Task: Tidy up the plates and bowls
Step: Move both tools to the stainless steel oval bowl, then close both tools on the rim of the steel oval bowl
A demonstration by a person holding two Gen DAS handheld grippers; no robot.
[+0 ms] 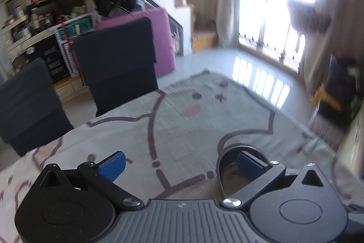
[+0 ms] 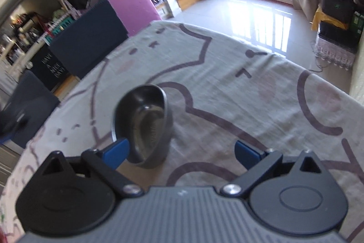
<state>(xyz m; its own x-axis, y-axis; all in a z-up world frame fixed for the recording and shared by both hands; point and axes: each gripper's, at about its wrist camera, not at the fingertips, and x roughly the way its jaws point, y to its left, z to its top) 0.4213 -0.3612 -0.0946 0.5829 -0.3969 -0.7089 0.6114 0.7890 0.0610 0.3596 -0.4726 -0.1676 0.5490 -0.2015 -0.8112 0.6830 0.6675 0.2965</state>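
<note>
A table (image 2: 227,83) under a grey cartoon-print cloth fills both views, dark chairs (image 1: 116,65) at left, a bright window (image 1: 273,3) at upper right. The metal bowl (image 2: 145,126) stands lower centre by the spread-open right gripper (image 2: 182,152); the left gripper (image 1: 182,163), also open, partly hides it. A blurred black sign (image 2: 51,68) reads "HAVE A NICE DAY".

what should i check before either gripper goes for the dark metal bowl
1. Left gripper open: ok.
2. Right gripper open: ok.
3. Dark metal bowl empty: ok.
4. Bowl centred between right gripper's blue fingers: not ok, it sits toward the left finger.
5. Grey cartoon-print tablecloth bare around bowl: ok.
6. Plates or other bowls in view: not ok, none visible.
</note>
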